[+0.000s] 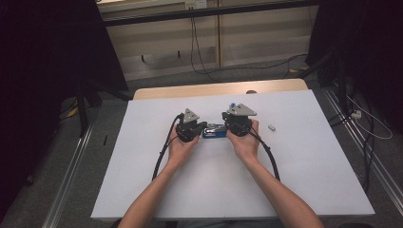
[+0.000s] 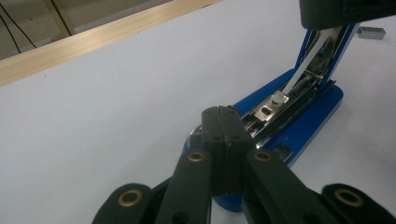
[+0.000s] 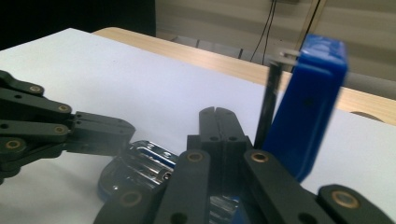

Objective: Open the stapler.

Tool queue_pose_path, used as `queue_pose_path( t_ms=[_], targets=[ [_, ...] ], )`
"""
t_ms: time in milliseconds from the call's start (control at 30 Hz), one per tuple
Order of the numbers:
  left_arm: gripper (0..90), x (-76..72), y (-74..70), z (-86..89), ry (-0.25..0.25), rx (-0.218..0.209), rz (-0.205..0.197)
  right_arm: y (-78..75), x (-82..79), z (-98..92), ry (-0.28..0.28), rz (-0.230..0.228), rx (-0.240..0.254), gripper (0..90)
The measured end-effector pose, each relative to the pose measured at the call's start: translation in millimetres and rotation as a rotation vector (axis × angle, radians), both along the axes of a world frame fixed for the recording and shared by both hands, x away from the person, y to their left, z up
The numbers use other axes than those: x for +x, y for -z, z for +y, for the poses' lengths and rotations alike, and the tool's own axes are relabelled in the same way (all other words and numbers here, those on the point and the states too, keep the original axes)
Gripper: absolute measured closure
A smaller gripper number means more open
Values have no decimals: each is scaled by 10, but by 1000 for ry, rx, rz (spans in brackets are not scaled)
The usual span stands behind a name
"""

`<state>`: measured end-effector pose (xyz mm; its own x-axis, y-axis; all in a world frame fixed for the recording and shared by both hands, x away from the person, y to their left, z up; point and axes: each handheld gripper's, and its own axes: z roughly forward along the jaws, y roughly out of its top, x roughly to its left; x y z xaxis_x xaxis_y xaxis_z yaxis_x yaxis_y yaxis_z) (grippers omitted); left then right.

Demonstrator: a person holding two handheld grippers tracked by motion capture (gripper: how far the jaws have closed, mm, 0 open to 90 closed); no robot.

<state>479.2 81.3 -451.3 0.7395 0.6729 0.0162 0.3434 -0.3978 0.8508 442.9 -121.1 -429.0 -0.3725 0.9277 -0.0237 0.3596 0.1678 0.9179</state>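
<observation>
A blue stapler (image 1: 214, 131) lies on the white table top (image 1: 214, 185) between my two grippers, its lid swung open. In the left gripper view the magazine (image 2: 280, 100) lies bare and the blue lid (image 2: 334, 51) stands up at the far end. My left gripper (image 2: 222, 114) is shut with nothing between its jaws, its tips over the stapler's near end. My right gripper (image 3: 215, 114) is shut too and empty, right beside the upright blue lid (image 3: 313, 102). From above, the left gripper (image 1: 203, 127) and right gripper (image 1: 224, 127) face each other across the stapler.
A small strip of staples (image 1: 272, 127) lies on the table just right of the right hand. A wooden edge (image 1: 218, 89) runs along the table's far side. Cables (image 1: 195, 47) trail over the floor beyond. Metal rails (image 1: 71, 166) flank the table.
</observation>
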Motion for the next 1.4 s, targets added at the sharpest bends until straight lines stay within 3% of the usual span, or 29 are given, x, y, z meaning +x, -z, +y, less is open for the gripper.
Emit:
queue_pose_path(
  t_ms=[600,767,1067,1400],
  targets=[
    [900,-1,-2,2,5,9,-2,46,-24,-431,74,14,6,900],
    [900,-2,-1,5,4,8,-2,39,-34,-475,69,7,-4,900],
    [900,-2,0,2,-1,0,5,153,-28,-587,88,44,2,900],
    [900,-4,-1,-6,-2,11,-4,198,-33,-652,71,66,-8,900]
  ],
)
